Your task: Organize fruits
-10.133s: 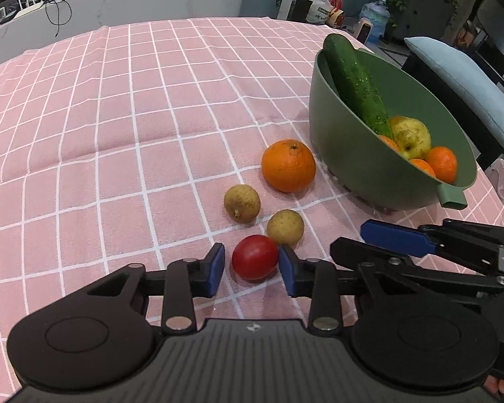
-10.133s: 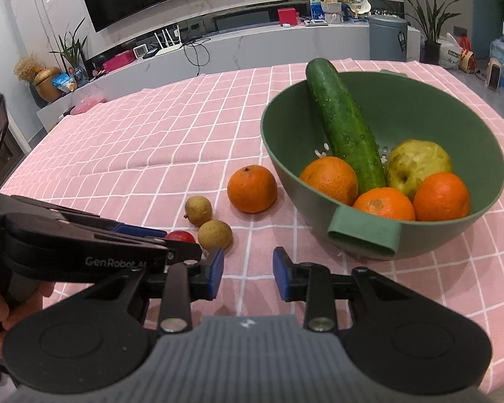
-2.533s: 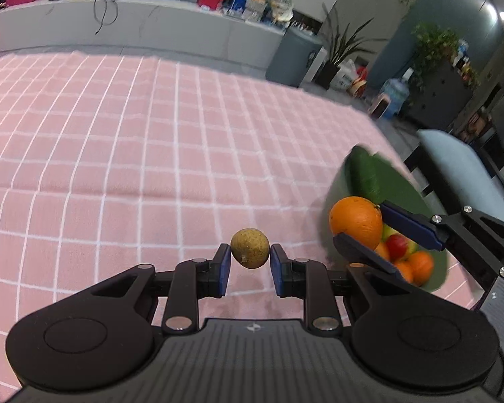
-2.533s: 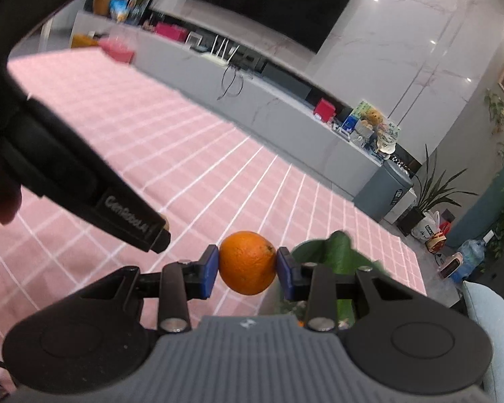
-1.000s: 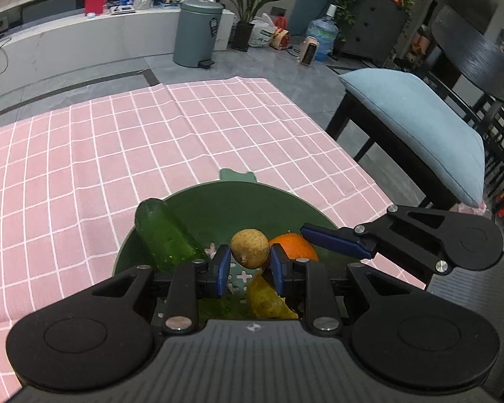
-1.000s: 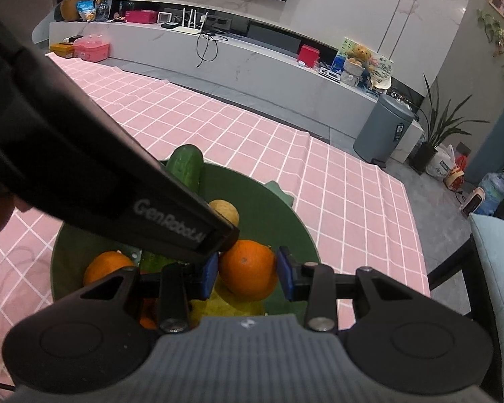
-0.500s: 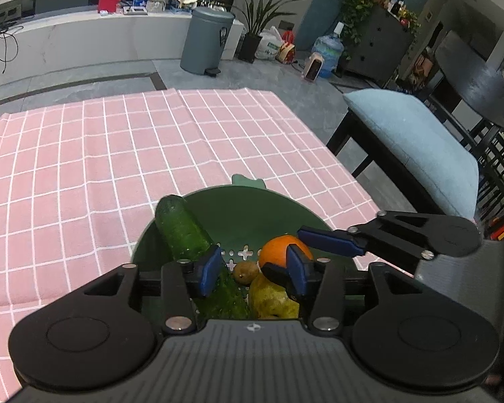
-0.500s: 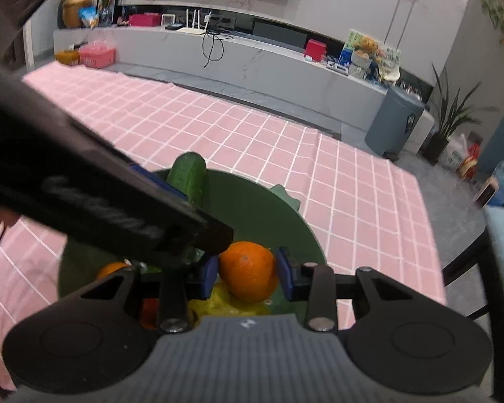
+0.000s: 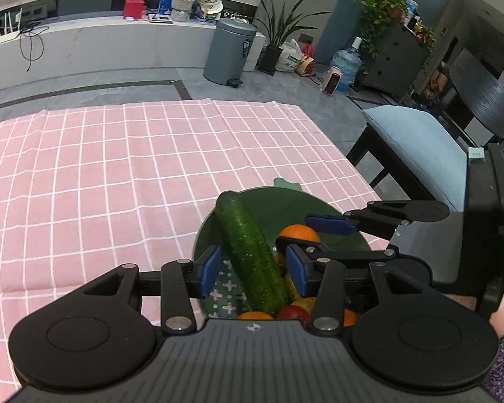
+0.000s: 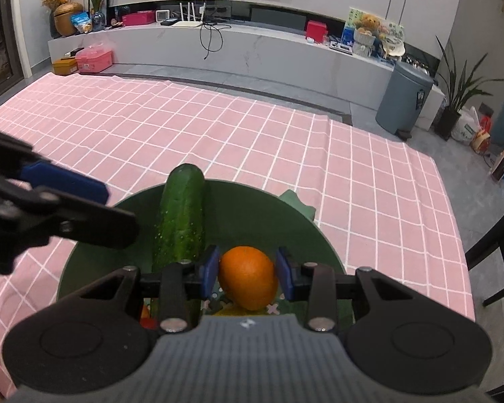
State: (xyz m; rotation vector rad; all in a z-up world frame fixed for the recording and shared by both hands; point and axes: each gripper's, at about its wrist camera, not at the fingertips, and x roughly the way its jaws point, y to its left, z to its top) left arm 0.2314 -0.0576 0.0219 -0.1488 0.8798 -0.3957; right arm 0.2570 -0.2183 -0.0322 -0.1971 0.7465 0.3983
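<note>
Over the round dark green plastic bowl on the pink checked tablecloth, the right gripper clasps a round orange between its blue pads. Just left, the left gripper has let go, its jaws having just parted with nothing between them. Inside the bowl, a long green cucumber leans on the far rim above other oranges and a red fruit.
</note>
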